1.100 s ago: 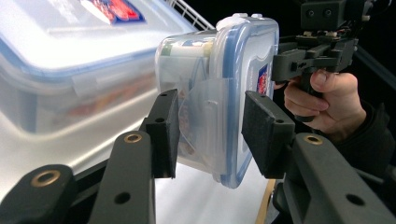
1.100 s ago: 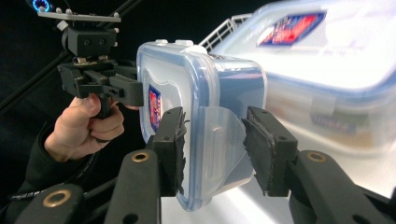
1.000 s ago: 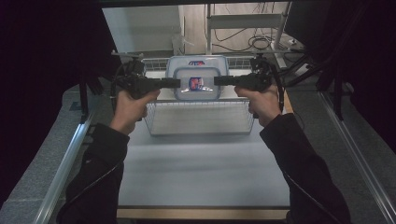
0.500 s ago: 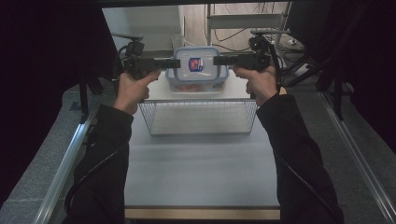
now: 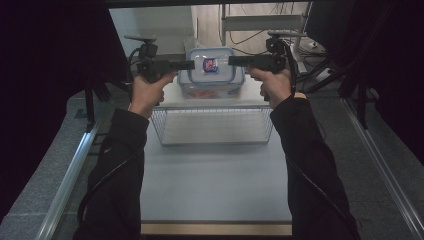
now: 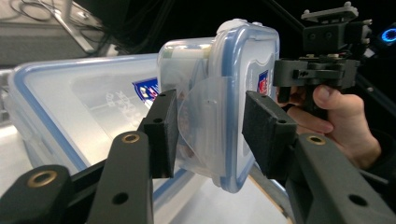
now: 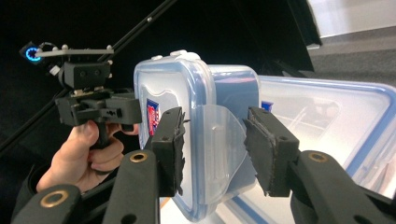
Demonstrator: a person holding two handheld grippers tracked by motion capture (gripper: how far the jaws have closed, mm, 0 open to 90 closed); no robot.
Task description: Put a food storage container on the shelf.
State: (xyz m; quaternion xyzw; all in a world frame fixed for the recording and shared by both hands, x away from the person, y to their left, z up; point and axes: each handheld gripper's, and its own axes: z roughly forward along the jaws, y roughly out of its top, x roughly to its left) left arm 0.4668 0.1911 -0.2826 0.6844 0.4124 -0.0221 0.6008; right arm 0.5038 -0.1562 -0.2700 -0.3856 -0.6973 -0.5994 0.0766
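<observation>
Hands (image 5: pixel 147 90) of a person at a test bench (image 5: pixel 215 185) are holding a small clear box (image 6: pixel 236 60) in the air between two hand-held tools, at the far side of the bench and beyond a wire basket (image 5: pixel 215 127). The left gripper (image 5: pixel 192 64) and the right gripper (image 5: pixel 230 61) are meeting the box from opposite ends. Each set of jaws is clamped across the box's thickness, one pad on the blue-rimmed lid and the other on the base side, with a latch flap (image 7: pixel 219 140) caught between them.

The two-sided hold is likely keeping the box level and stopping it from twisting, and pinching lid and base together should be helping the lid stay on.

A larger clear box (image 6: pixel 70 93), also with a blue-rimmed lid, is sitting just behind and below the small one. Both lids are closed, and a red and blue sticker (image 7: pixel 152 116) is showing on the small lid.

Something brownish is showing faintly through the small box's wall in the left gripper view, and an orange tint is showing low in the clear plastic in the high view. What either is cannot be told. Nothing is showing inside the basket.
</observation>
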